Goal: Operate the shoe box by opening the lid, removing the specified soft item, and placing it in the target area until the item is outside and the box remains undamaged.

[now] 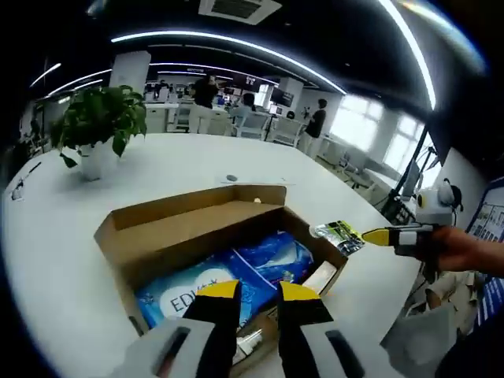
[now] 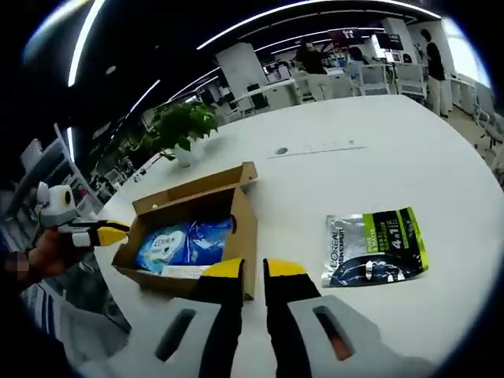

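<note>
1. Open brown cardboard shoe box (image 1: 197, 228) sits on the round white surface (image 1: 71, 260), lid flap folded back on the far side in the left gripper view. Opening step looks done.
2. Inside the box: a blue and white soft plastic pack (image 1: 228, 279) with part of a printed word showing, lying flat and taking up most of the floor. A pale flat carton or card (image 1: 319, 277) sits at the box's near right corner; can't tell what it is. Right gripper view shows the same blue pack (image 2: 183, 242) in the box (image 2: 197, 228).
3. Green, black and silver foil sachet (image 2: 375, 246) lies flat on the surface, well apart from the box. Probably the soft item, already out and laid in the target area; target not marked, so that's a judgement.
4. Left hand-held gripper (image 1: 253, 293): yellow-tipped jaws with only a narrow gap, nothing between them, hovering above the near box edge over the blue pack. Reads as idle or lining up.
5. Right hand-held gripper (image 2: 253, 270): jaws also nearly together, empty, above the surface between box and sachet.
6. Box walls look straight, no visible tears.
7. Potted green plant in a white pot (image 1: 101, 126) stands far back on the surface, clear of the work.
</note>
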The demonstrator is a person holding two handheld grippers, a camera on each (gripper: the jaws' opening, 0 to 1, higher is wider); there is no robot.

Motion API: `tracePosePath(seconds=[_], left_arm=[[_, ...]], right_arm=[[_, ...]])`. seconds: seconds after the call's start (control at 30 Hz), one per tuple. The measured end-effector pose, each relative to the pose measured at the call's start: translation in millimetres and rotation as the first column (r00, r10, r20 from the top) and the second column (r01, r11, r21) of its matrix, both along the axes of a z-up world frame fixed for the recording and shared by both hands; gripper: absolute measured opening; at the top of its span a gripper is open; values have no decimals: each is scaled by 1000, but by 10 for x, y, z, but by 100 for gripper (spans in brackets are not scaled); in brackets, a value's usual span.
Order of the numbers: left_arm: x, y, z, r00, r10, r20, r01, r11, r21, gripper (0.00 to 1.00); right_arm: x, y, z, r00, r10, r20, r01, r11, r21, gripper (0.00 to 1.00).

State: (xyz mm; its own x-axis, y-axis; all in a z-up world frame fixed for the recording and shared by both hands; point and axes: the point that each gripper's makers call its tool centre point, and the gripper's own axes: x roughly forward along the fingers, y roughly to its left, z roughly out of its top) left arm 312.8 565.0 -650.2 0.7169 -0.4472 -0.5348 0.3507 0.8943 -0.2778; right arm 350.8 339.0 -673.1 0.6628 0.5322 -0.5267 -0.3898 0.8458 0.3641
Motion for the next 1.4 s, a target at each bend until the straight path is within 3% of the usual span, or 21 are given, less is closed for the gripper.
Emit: tracePosePath(seconds=[0.2, 0.4, 0.73, 1.4], left_arm=[[-118, 328, -91, 996, 82, -27, -83, 996, -24, 18], [-187, 473, -131, 992, 126, -26, -127, 991, -50, 18], [-242, 425, -213, 987, 153, -42, -157, 982, -102, 18], [-354, 627, -226, 982, 183, -38, -186, 974, -132, 19]], right_arm=[[-28, 375, 12, 997, 77, -4, -77, 997, -10, 8], [-60, 653, 0, 990, 143, -12, -143, 989, -30, 8], [-83, 1016, -95, 976, 213, -40, -215, 975, -48, 8], [94, 1718, -413, 938, 330, -111, -338, 938, -71, 11]])
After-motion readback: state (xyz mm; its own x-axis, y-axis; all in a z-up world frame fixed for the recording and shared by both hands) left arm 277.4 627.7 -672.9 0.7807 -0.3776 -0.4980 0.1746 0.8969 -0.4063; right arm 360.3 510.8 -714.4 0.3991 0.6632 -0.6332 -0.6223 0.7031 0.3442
